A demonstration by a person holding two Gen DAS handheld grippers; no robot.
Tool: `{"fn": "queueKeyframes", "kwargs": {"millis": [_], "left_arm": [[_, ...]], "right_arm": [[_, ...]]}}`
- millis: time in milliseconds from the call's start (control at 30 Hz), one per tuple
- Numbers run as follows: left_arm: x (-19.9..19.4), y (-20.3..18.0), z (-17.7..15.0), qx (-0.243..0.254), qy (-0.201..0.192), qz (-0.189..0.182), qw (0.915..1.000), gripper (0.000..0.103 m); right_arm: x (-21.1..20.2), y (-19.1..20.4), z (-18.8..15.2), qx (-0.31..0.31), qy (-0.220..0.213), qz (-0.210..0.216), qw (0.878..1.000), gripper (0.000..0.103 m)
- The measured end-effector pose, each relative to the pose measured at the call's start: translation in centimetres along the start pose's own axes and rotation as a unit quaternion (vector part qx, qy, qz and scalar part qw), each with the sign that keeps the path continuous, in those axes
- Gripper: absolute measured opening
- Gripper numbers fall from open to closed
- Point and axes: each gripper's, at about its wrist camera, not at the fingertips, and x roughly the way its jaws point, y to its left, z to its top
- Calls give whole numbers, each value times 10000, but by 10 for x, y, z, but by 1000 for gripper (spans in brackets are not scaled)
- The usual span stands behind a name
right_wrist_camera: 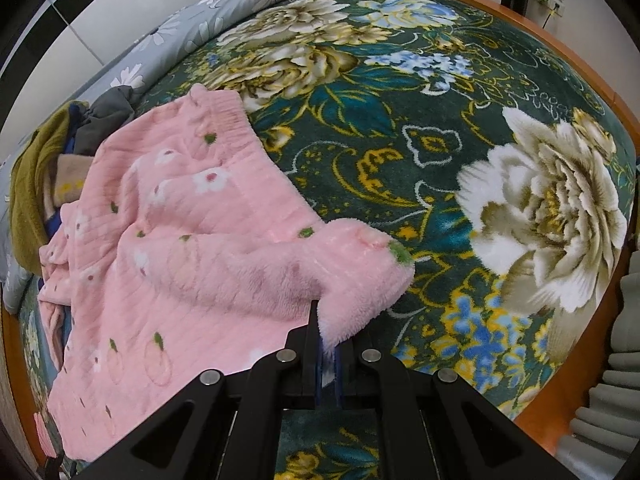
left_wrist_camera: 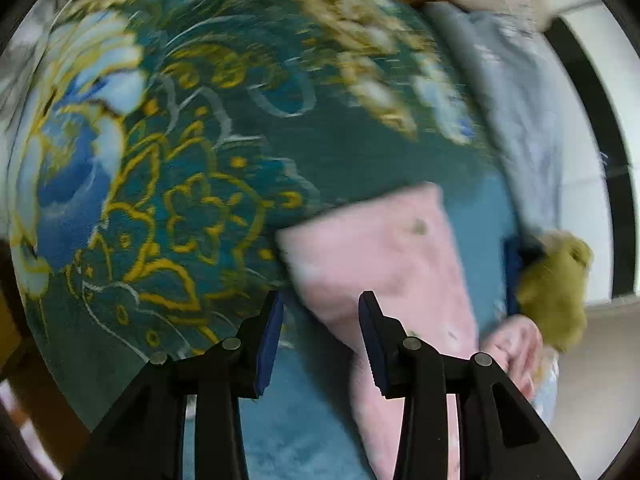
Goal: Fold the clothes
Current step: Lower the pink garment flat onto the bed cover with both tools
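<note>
A pink fleece garment (right_wrist_camera: 168, 240) with small flower and strawberry prints lies crumpled on the dark green floral blanket (right_wrist_camera: 400, 120). My right gripper (right_wrist_camera: 326, 344) is shut on a fluffy folded edge of the garment and holds it slightly lifted. In the left wrist view, which is motion-blurred, the pink garment (left_wrist_camera: 384, 248) lies just ahead. My left gripper (left_wrist_camera: 320, 336) is open and empty, its fingers over the garment's near edge.
A pile of other clothes, olive and grey (right_wrist_camera: 48, 168), sits beyond the pink garment; the olive piece shows in the left wrist view (left_wrist_camera: 556, 280). A grey daisy-print pillow (right_wrist_camera: 192, 12) lies at the bed's far side. The wooden bed edge (right_wrist_camera: 560, 36) runs around the blanket.
</note>
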Motion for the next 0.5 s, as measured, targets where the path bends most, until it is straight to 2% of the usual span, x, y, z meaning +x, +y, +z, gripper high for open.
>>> {"fn": "queueKeyframes", "kwargs": {"millis": [33, 100, 133, 200, 333, 367, 500], "left_arm": [[4, 2, 3, -110, 8, 29, 9999, 38], [9, 3, 8, -222, 39, 30, 9997, 21], [9, 1, 10, -192, 10, 100, 9998, 3], [9, -3, 15, -130, -60, 233, 9996, 3], [-29, -11, 25, 89, -702, -89, 9975, 2], [-31, -10, 27, 124, -696, -72, 9975, 2], [-13, 9, 26, 173, -406, 476, 9979, 2]], "right_arm": [[-1, 0, 0, -9, -5, -2, 10000, 4], [-2, 1, 1, -27, -14, -5, 10000, 4], [-2, 1, 2, -32, -17, -9, 10000, 4], [-5, 1, 2, -18, -41, 3, 10000, 4], [-17, -3, 6, 35, -273, 52, 9996, 4], [-17, -5, 6, 56, -276, 40, 9996, 4], [-1, -12, 1, 83, -65, -180, 9998, 4]]}}
